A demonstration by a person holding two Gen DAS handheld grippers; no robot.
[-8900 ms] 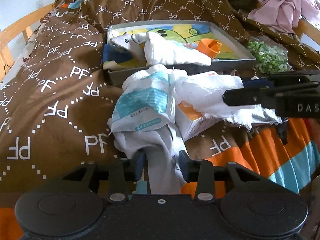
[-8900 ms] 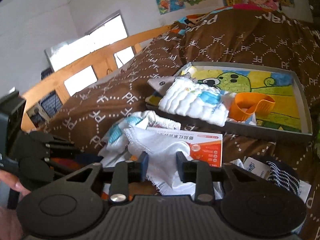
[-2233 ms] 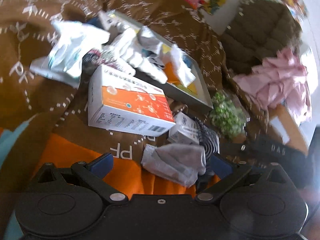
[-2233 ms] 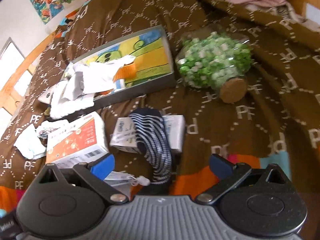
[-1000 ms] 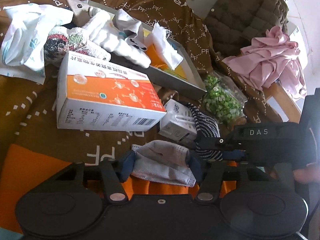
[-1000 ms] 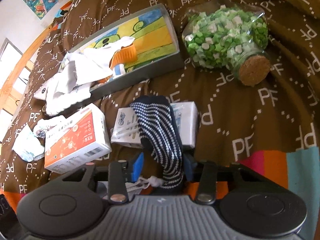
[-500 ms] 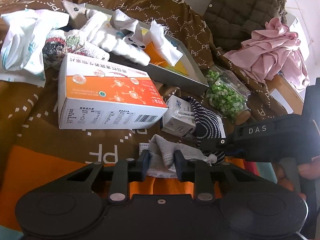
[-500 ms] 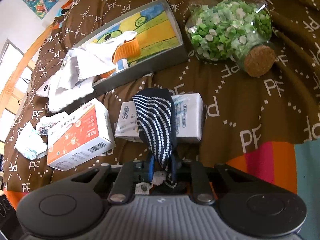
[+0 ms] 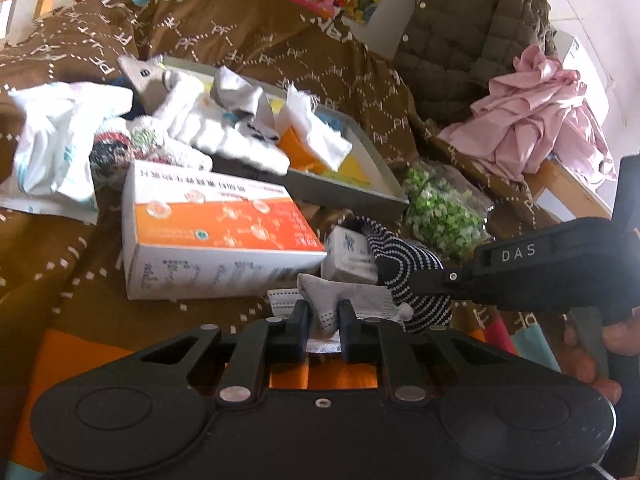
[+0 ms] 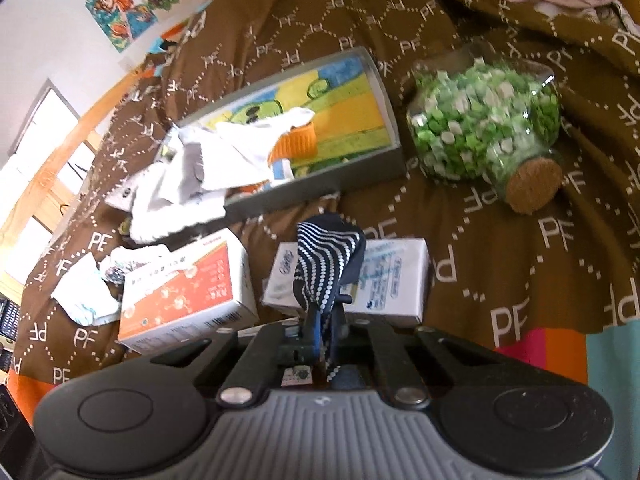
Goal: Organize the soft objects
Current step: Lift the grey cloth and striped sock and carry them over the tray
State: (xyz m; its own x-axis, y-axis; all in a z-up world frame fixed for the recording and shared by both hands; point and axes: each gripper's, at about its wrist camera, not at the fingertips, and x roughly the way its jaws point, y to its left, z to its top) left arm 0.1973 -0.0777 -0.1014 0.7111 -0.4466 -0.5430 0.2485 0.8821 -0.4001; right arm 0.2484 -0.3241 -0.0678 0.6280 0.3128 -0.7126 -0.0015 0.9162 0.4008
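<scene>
On the brown bedspread [image 10: 500, 240], my left gripper [image 9: 323, 322] is closing its jaws on a grey sock [image 9: 340, 294], while my right gripper [image 10: 326, 328] clamps a navy striped sock [image 10: 324, 264] draped over a small white box [image 10: 392, 280].

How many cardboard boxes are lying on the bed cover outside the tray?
2. The orange and white box lies left; the small white box lies right of it, under the striped sock. Others may be hidden.
</scene>
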